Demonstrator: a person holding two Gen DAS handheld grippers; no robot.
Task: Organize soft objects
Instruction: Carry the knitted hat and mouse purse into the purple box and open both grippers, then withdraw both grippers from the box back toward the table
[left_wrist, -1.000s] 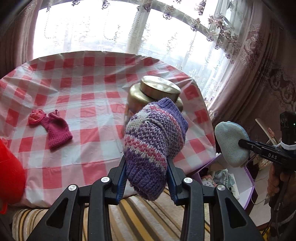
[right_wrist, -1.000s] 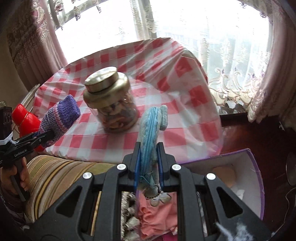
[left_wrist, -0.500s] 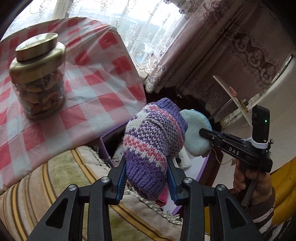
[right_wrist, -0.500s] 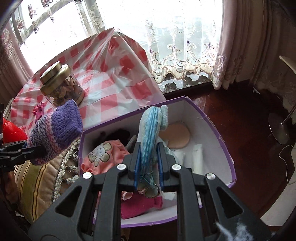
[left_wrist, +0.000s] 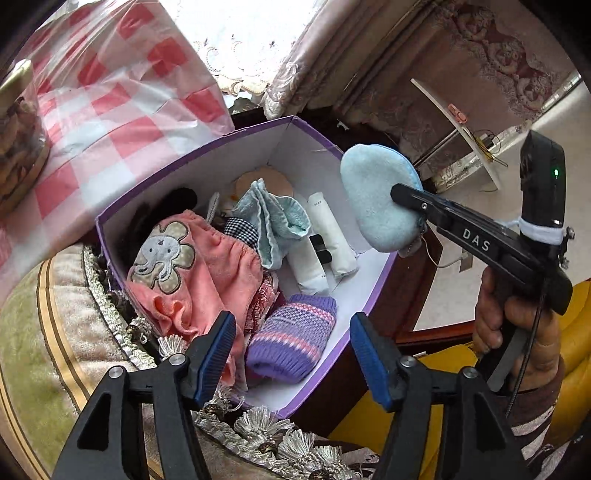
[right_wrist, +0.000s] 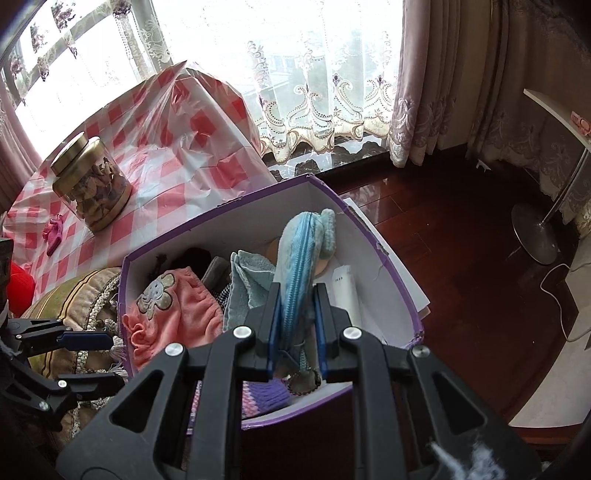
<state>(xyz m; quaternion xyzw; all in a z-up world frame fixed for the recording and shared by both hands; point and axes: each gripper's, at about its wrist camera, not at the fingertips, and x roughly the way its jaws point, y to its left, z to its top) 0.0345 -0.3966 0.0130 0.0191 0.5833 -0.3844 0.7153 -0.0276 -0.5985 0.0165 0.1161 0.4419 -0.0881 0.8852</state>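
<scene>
Left claw (left_wrist: 291, 350) over the near corner of the purple-edged white cardboard box (left_wrist: 229, 155), jaws just opened wide, nothing between them. Purple, pink and white striped knitted sock (left_wrist: 291, 341) lying free on the box floor just below, beside a pink garment with a flower patch (left_wrist: 192, 273). Right claw (right_wrist: 297, 325) above the same box, clamped narrow on a pale blue plush zip pouch (right_wrist: 301, 254), held upright. Checked worktop (right_wrist: 177, 147) behind, with a gold-lidded glass jar (right_wrist: 90, 184).
</scene>
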